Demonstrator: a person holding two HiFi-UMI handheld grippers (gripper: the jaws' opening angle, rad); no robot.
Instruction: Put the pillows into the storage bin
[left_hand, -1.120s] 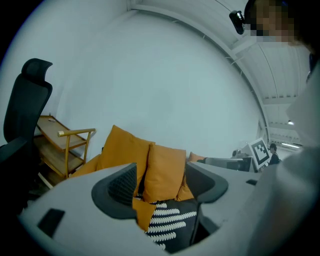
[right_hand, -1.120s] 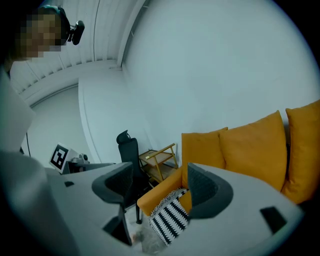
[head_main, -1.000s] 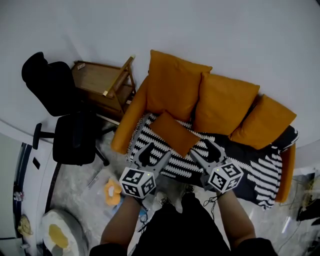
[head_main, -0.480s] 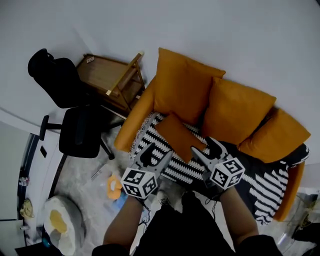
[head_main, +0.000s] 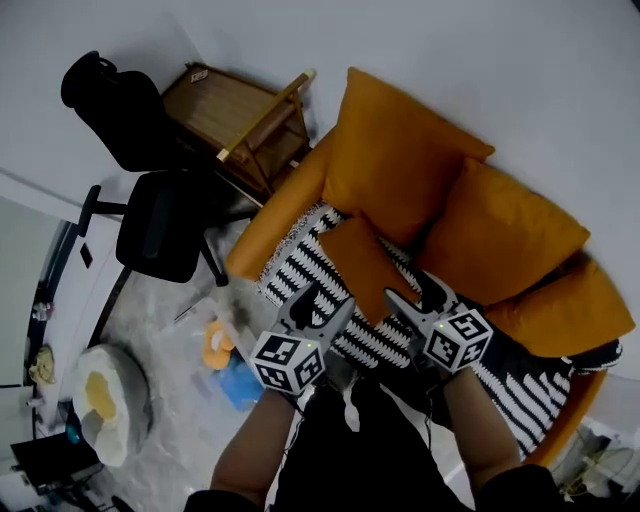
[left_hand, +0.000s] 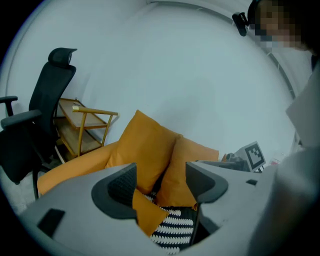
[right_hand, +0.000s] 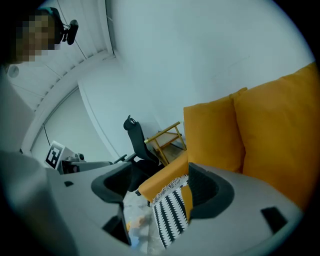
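While the left gripper (head_main: 322, 303) and right gripper (head_main: 417, 293) hang wide open, empty, a small square orange fabric pillow (head_main: 362, 262) lies centre frame.

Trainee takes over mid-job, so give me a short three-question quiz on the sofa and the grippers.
1. True or false: the left gripper is shut on the small pillow.
2. What lies under the small pillow? A a tray; B a striped blanket; C a towel.
3. How many big cushions lean on the back of the sofa?
Key: 1 false, its jaws stand open and empty. 2 B. 3 three.
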